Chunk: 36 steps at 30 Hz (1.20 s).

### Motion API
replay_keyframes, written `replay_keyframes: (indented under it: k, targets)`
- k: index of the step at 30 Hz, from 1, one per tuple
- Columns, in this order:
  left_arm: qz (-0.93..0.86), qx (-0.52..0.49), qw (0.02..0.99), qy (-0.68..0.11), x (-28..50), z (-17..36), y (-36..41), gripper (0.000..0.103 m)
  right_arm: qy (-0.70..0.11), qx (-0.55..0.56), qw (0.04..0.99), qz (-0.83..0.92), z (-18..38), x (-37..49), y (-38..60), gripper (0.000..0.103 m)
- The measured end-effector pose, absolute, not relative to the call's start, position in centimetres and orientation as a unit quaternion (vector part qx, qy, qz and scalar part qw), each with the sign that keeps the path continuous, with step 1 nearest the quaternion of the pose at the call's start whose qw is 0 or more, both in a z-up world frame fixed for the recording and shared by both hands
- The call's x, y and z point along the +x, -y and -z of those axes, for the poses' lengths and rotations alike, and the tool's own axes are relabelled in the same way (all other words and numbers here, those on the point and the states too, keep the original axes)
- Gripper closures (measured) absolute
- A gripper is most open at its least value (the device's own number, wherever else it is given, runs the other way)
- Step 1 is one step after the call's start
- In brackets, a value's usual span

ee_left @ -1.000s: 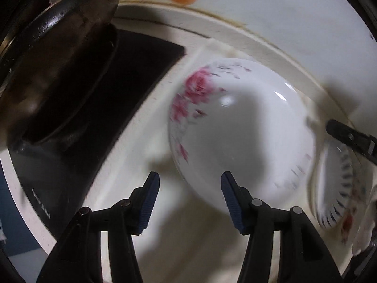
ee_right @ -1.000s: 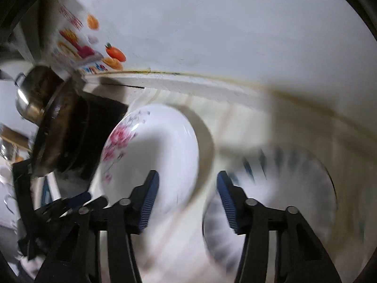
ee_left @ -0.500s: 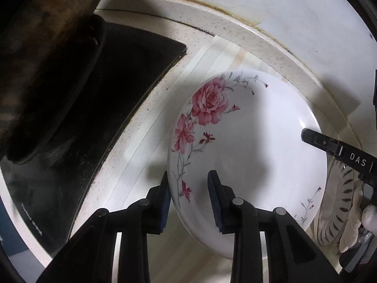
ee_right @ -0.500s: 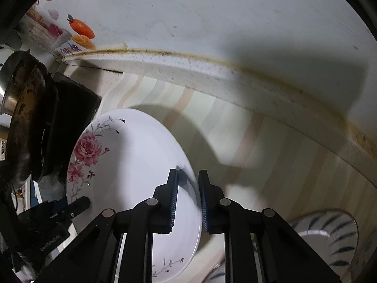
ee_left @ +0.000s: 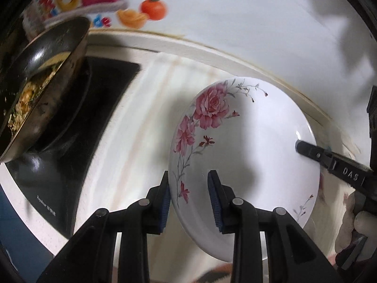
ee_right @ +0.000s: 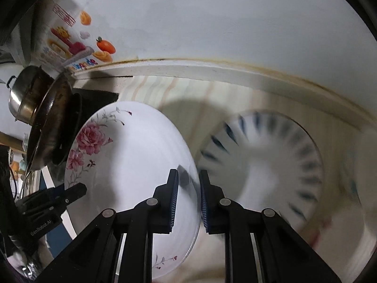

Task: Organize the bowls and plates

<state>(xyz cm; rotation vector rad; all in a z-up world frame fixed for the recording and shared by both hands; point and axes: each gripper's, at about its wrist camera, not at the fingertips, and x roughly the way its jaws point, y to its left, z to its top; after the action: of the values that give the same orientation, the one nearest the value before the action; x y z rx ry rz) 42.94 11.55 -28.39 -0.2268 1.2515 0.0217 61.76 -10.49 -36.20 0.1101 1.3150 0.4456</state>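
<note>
Both grippers have gone from standing apart over the counter to clamping the same dish. The left gripper [ee_left: 189, 199] now has its blue pads closed on the near-left rim of the rose-patterned plate [ee_left: 247, 146], one pad under the rim and one on the inner face. The right gripper [ee_right: 187, 202] pinches the opposite rim, its pads closed tight on the thin edge. In the left wrist view its black finger reaches in over the plate's far right edge.

The plate, which lay flat on the striped countertop [ee_left: 146, 127] half a second ago, now looks tilted and raised off it. It hangs between the two grippers, just in front of the counter's back ledge and beside the black cooktop [ee_left: 77, 127]. A wok [ee_left: 44, 80] with food in it sits on that cooktop, close to the plate's left side.

For the task this reads as the pick-up done and the carry begun — a two-handed lift of one plate. The likely destination is the blue-striped plate [ee_right: 266, 162] to the right (heavily blurred in the right wrist view), where stacking would make sense. Nothing is stacked yet, and no bowl can be made out clearly in either view.
</note>
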Motion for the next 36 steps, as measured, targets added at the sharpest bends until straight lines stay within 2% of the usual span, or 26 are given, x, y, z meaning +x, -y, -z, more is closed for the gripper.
replay_keyframes:
  k: [9, 17, 24, 36]
  targets:
    - [0.084, -0.066, 0.788, -0.606, 36.3, 28.1, -4.0, 0.075, -0.6, 0.088, 0.782, -0.145, 33.6, 48.3, 20.9, 0.084]
    - [0.118, -0.025, 0.74, -0.661, 32.0, 32.6, 1.3, 0.075, -0.631, 0.113, 0.76, -0.104, 37.2, 38.7, 27.0, 0.084]
    - [0.12, 0.031, 0.732, -0.67, 31.9, 34.4, 4.1, 0.075, -0.644, 0.137, 0.748, -0.081, 40.6, 36.4, 29.2, 0.084]
    - [0.112, 0.067, 0.73, -0.671, 34.1, 35.8, 6.6, 0.075, -0.638, 0.149, 0.752, -0.069, 41.0, 38.1, 30.5, 0.084]
